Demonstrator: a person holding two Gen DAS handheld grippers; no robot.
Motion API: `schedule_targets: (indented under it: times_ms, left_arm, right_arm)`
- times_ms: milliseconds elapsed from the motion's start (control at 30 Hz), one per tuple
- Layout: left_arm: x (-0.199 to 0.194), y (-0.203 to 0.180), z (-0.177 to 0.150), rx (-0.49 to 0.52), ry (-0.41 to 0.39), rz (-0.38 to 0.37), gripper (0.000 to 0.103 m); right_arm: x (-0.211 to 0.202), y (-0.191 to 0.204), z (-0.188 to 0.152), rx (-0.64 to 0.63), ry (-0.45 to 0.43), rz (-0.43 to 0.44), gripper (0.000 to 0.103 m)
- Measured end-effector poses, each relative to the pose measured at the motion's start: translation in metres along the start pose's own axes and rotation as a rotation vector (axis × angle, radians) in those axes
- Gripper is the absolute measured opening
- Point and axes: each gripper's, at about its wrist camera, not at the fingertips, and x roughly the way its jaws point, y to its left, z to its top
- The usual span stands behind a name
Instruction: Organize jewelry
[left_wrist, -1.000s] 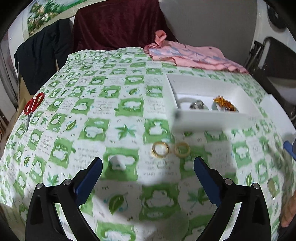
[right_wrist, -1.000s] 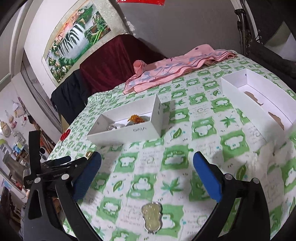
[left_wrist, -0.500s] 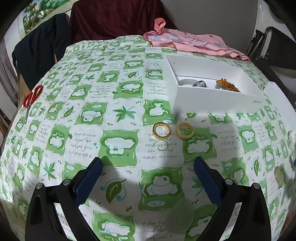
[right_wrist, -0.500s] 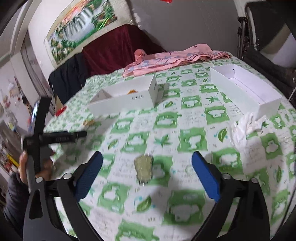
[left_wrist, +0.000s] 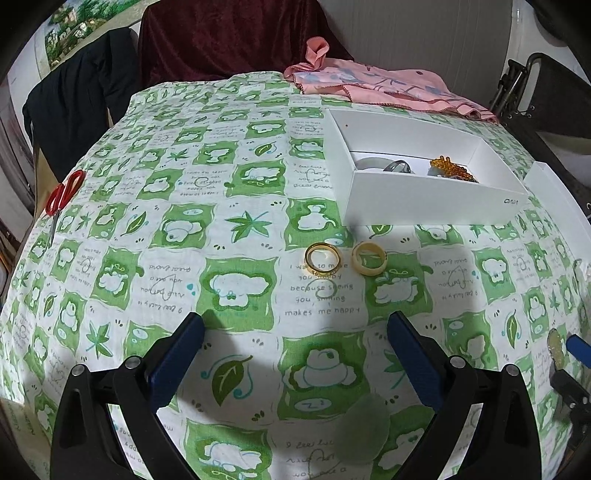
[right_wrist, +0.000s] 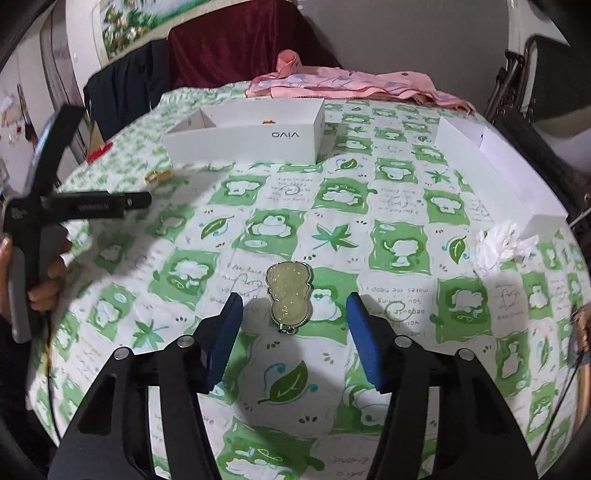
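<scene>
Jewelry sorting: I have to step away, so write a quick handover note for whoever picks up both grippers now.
Right gripper: jaws have just been closing around the pale green pendant, pads not yet touching it.
Left gripper: open, empty, hovering short of the gold ring and cream ring in front of the white box.
Done: amber beads and other pieces sit in the box.
Left: pendant, both rings, a green disc near the left gripper.

Green-and-white printed cotton cloth over the desk: matt, woven. Pale green jade-like pendant: glossy, translucent, metal-rimmed. Gold metal ring: polished. White cardboard box: smooth, matt. Crumpled white tissue paper.
</scene>
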Motion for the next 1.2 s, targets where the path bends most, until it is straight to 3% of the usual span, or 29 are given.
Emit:
schedule_targets:
  times_ms: [67,133,167,333,567,633,700,933,1200]
  left_arm:
    - [-0.001,0.0,0.0,0.001,-0.001,-0.003,0.098]
    - [-0.002,0.0,0.0,0.002,-0.002,-0.006,0.098]
    - [-0.002,-0.001,0.0,0.003,-0.003,-0.006,0.098]
    - [-0.001,0.0,-0.001,0.0,-0.002,-0.007,0.098]
    - [-0.003,0.018,0.011,-0.058,-0.025,-0.073,0.097]
    - [-0.004,0.027,0.017,-0.091,-0.045,-0.078,0.093]
    - [-0.004,0.035,0.023,-0.118,-0.056,-0.11,0.082]
    - [-0.007,0.031,0.027,-0.094,-0.08,-0.132,0.078]
    - [0.006,0.024,0.031,-0.071,-0.048,-0.133,0.078]
  right_arm:
    - [0.002,0.007,0.0,-0.038,0.005,-0.038,0.047]
    - [0.001,0.012,0.0,-0.062,0.002,-0.035,0.026]
    - [0.002,0.013,0.001,-0.068,0.001,-0.036,0.021]
    - [0.014,0.012,0.02,-0.053,0.002,-0.001,0.021]
    - [0.037,-0.014,0.049,0.107,-0.01,0.148,0.021]
    - [0.036,-0.024,0.049,0.155,-0.018,0.194,0.021]
    - [0.036,-0.03,0.048,0.182,-0.02,0.214,0.021]
    - [0.036,-0.028,0.048,0.182,-0.02,0.225,0.022]
    - [0.036,-0.029,0.047,0.182,-0.02,0.229,0.022]
